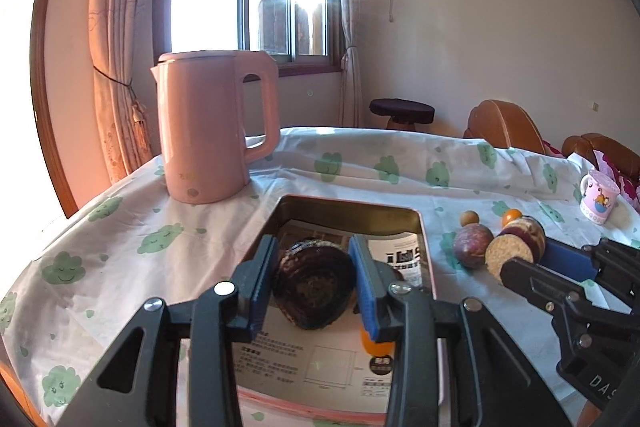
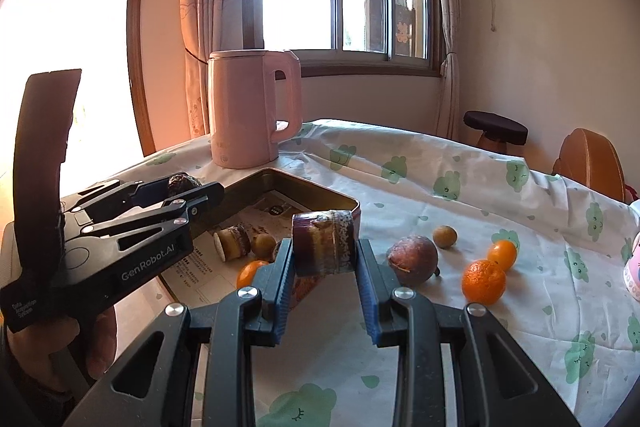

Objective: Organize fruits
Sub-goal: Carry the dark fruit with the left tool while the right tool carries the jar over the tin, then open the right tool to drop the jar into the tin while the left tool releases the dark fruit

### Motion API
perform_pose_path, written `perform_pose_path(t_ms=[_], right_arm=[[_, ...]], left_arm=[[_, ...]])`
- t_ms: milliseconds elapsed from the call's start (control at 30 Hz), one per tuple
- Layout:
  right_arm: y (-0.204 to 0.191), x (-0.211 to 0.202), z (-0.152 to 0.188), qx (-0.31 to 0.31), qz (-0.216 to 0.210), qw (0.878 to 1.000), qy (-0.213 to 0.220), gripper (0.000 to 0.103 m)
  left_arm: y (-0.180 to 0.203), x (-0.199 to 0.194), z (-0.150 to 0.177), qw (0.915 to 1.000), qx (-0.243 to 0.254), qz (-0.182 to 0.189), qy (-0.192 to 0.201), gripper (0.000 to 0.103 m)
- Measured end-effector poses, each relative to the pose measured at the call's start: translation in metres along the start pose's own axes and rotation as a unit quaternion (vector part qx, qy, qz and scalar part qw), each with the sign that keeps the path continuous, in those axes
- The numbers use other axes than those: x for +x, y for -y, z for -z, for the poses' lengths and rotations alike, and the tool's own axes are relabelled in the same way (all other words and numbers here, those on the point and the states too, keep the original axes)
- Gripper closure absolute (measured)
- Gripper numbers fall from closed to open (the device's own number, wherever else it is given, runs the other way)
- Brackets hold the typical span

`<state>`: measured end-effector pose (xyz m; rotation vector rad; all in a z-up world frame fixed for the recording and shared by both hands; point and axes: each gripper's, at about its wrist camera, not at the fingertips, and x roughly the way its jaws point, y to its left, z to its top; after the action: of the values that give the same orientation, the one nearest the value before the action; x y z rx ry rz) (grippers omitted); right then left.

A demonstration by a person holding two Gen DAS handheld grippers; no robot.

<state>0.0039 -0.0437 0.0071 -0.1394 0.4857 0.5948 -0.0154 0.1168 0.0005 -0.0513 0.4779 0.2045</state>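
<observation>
My left gripper point(image 1: 313, 259) is shut on a dark, wrinkled round fruit point(image 1: 314, 287) and holds it above the open metal tin point(image 1: 348, 207). My right gripper point(image 2: 325, 251) is shut on a short purple-skinned cane piece point(image 2: 324, 247) with a pale cut end, near the tin's point(image 2: 320, 205) right rim. Inside the tin lie another cane piece point(image 2: 232, 243), a small brown fruit point(image 2: 264, 241) and an orange point(image 2: 252, 273). On the cloth to the right sit a purple passion fruit point(image 2: 412, 259), a brown longan point(image 2: 444, 237) and two small oranges point(image 2: 483, 281).
A pink kettle point(image 1: 216, 127) stands behind the tin at the back left. A patterned mug point(image 1: 598, 199) stands at the table's right edge. Printed paper lines the tin's floor. A hand point(image 2: 96, 339) grips the left tool. A stool and chairs stand beyond the table.
</observation>
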Motion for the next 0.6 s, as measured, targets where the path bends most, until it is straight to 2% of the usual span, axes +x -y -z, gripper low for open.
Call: perform_pose_path(t_ms=[600], right_arm=[[-0.028,0.021,-0.003,-0.022,-0.025,0.999,-0.014,0.071]], left_arm=[[-0.026,0.011,0.008,0.9995,-0.013,-0.014,-0.025,0.064]])
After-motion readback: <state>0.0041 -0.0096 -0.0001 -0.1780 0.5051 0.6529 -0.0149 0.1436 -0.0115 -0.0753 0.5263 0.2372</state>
